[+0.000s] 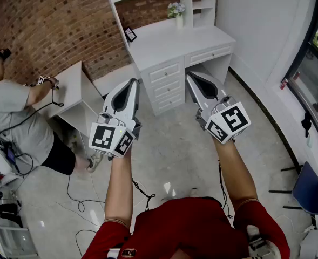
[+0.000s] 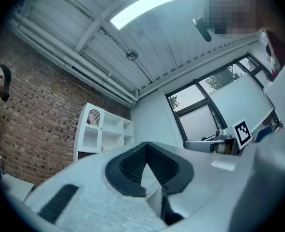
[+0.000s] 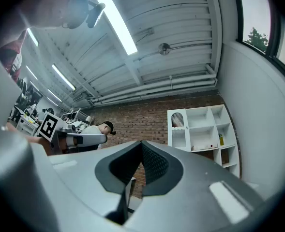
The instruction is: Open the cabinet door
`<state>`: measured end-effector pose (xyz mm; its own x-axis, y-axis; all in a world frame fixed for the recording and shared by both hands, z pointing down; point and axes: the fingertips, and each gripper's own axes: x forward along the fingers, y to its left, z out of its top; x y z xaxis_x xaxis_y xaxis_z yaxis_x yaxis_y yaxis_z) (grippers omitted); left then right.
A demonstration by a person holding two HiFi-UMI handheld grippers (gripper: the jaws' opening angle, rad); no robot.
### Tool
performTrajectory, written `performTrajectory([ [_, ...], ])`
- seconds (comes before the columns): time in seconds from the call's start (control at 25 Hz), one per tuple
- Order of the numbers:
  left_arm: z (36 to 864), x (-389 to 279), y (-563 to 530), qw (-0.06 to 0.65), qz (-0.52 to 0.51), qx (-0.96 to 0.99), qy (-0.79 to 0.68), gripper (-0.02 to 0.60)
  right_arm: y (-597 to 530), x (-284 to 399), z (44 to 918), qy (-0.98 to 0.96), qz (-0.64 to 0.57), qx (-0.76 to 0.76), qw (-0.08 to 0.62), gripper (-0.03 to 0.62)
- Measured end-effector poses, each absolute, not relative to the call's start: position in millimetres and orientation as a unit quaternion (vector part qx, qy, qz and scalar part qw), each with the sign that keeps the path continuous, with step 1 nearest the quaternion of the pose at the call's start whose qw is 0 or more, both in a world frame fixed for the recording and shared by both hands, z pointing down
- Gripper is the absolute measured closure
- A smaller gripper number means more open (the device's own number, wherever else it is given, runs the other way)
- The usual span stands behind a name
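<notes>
A white desk [image 1: 175,42] with a stack of drawers [image 1: 166,82] stands ahead of me against the brick wall. Its white hutch [image 3: 202,129] has an arched cabinet door [image 3: 179,127] at its upper left, and that door [image 2: 92,129] is closed. My left gripper [image 1: 133,83] and right gripper [image 1: 191,75] are held side by side in the air short of the desk, tilted upward. Both are shut with nothing between the jaws. In the left gripper view the left gripper [image 2: 146,147] points at the hutch; in the right gripper view the right gripper [image 3: 142,145] does too.
A person in a grey shirt [image 1: 18,117] works at a low white table [image 1: 75,88] on the left. Cables [image 1: 83,198] trail over the floor. A vase of flowers [image 1: 177,12] and a small frame [image 1: 130,34] stand on the desk. A blue chair [image 1: 314,188] is at the right.
</notes>
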<state>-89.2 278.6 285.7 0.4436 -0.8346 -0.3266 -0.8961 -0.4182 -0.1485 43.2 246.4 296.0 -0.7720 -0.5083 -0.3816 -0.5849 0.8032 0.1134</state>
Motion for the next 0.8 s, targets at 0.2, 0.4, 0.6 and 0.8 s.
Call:
performTrajectory([
  [0.2,290.5,-79.6,275.7,0.148,0.099,-0.834,0.522,0.581,244.9,51.4,297.0,0.937,0.111,-0.284,0.170,0.585],
  [0.4,295.0,-62.5,264.8,0.141,0.103,-0.829,0.531,0.581,235.9,71.2,300.9,0.940,0.100,-0.272,0.179,0.583],
  [0.6,300.7,-39.0,248.4,0.140,0.096,-0.825,0.539,0.581,221.9,103.5,303.9,0.940,0.095,-0.268,0.187,0.583],
  [0.8,304.0,-12.8,221.0,0.138,0.088,-0.824,0.542,0.581,200.0,138.6,311.1,0.940,0.092,-0.268,0.189,0.583],
])
